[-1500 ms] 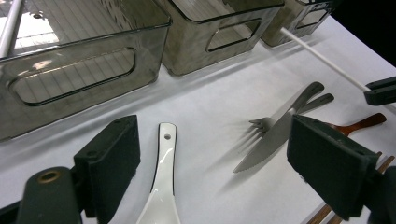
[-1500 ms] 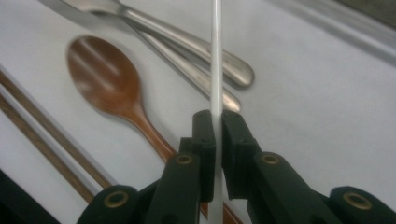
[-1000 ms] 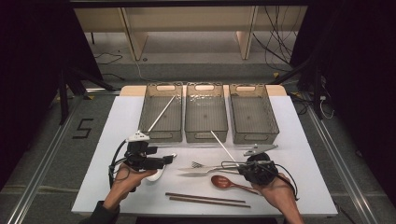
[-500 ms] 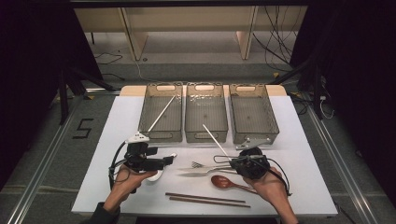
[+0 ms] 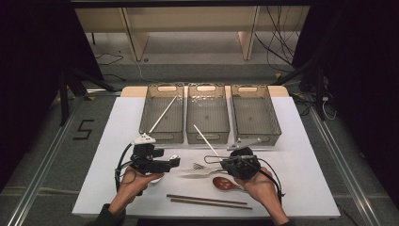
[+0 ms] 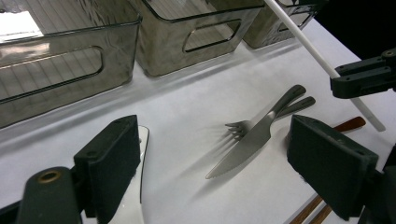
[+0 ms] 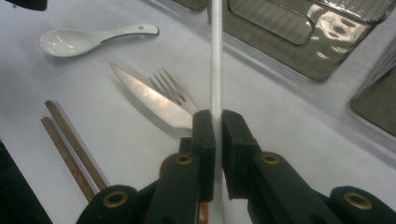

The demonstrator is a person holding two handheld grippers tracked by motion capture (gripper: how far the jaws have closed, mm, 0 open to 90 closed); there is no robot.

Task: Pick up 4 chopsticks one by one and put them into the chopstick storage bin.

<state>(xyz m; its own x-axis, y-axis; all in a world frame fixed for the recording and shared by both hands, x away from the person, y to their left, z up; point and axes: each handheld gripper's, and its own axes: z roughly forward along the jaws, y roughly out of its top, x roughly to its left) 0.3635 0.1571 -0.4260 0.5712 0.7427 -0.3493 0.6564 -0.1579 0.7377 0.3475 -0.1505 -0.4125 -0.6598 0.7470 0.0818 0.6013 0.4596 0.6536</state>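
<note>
The work in hand looks like sorting cutlery into the three grey bins along the far edge of the desk [image 5: 301, 141], and this is the carrying step. The right gripper [image 5: 225, 163] is clamped on a white chopstick [image 5: 205, 139] — in the right gripper view the pads pinch its lower end and the stick [image 7: 216, 56] runs straight up between them. From above, the chopstick slants up and away from the gripper, its far tip just over the near rim of the middle bin [image 5: 208, 115]. A second white chopstick [image 5: 162, 114] already leans inside the left bin [image 5: 161, 113]; the right bin [image 5: 255, 113] looks bare.

The left gripper [image 5: 165, 163] hangs near the desk's front-left part with its jaws wide apart and nothing between them. In its own view the pads frame a knife [image 6: 245, 147] lying across a fork [image 6: 268, 114]; a white spoon [image 7: 88, 39] lies by the left hand.

Not yet sorted, toward the front edge: the knife and fork at the middle, a red-brown spoon [image 5: 225, 183] just under the right gripper, and a pair of brown chopsticks [image 5: 209, 201].

Judging by the matching stick, the next move calls for swinging the held chopstick over the left bin, tipping it past the rim without striking it — then letting go.
</note>
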